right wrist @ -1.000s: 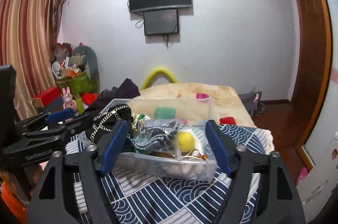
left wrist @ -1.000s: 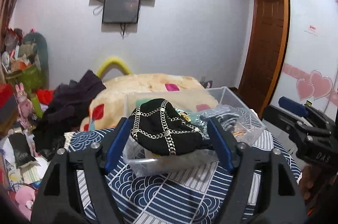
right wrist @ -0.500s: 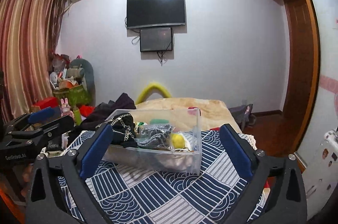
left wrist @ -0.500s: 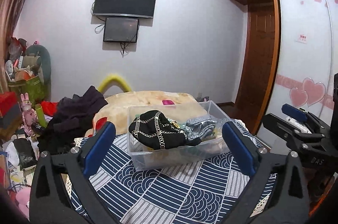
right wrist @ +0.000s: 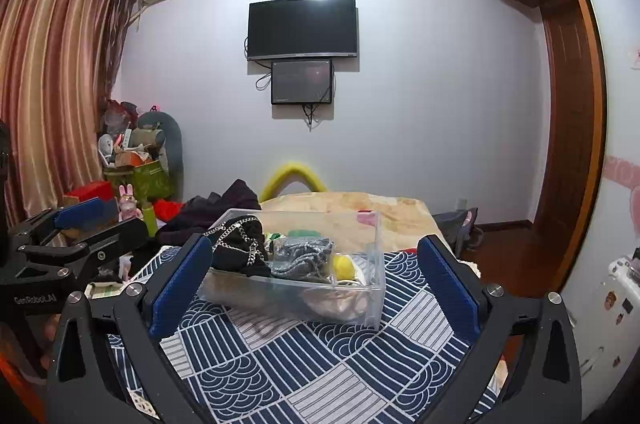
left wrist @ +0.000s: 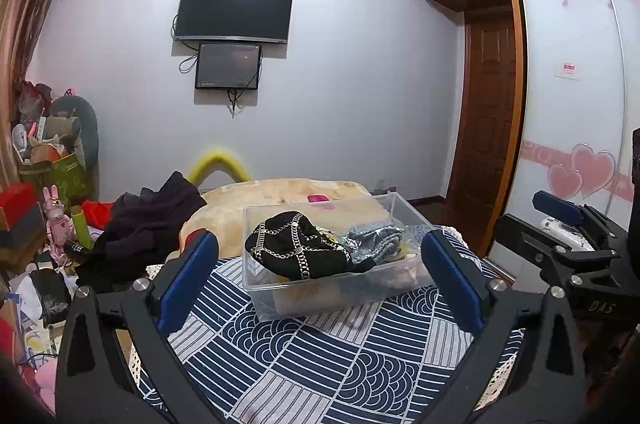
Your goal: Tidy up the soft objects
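A clear plastic bin [left wrist: 404, 216] stands on a table covered by a blue and white patterned cloth [left wrist: 320, 356]. In it lie a black chain-trimmed bag [left wrist: 296, 248], a grey knitted item [left wrist: 374, 236] and other soft things. In the right wrist view the bin [right wrist: 374, 264] also shows a yellow ball [right wrist: 343, 264]. My left gripper [left wrist: 320, 284] is open and empty, in front of the bin. My right gripper [right wrist: 314, 280] is open and empty, also short of the bin.
A bed with a beige blanket [left wrist: 280, 192] lies behind the table, with dark clothes [left wrist: 148, 224] piled on its left. Clutter and a green box [left wrist: 60, 172] fill the left corner. A wooden door [left wrist: 488, 144] and wardrobe are at the right.
Both grippers have pulled back from the bin and risen, and their jaws have opened wider. The bin and its contents stay in place.
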The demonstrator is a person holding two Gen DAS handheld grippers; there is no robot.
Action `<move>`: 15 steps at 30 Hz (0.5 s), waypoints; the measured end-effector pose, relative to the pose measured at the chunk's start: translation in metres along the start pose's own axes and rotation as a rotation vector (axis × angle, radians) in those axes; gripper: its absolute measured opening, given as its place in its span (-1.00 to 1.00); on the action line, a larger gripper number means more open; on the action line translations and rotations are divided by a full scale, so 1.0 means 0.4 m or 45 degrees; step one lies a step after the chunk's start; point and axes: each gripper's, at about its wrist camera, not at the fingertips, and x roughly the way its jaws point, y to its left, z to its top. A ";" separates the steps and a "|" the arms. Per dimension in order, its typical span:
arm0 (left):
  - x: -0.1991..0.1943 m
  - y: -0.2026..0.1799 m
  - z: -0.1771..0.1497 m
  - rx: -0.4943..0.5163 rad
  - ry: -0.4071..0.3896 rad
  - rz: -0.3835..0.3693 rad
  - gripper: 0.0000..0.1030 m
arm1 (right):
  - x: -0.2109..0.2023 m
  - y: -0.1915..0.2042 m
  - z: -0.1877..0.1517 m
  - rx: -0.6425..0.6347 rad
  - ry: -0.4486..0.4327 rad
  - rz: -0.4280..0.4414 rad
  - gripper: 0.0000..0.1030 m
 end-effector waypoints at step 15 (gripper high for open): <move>0.001 -0.010 -0.006 0.014 0.002 -0.003 0.99 | -0.001 -0.009 -0.006 0.016 0.011 0.002 0.99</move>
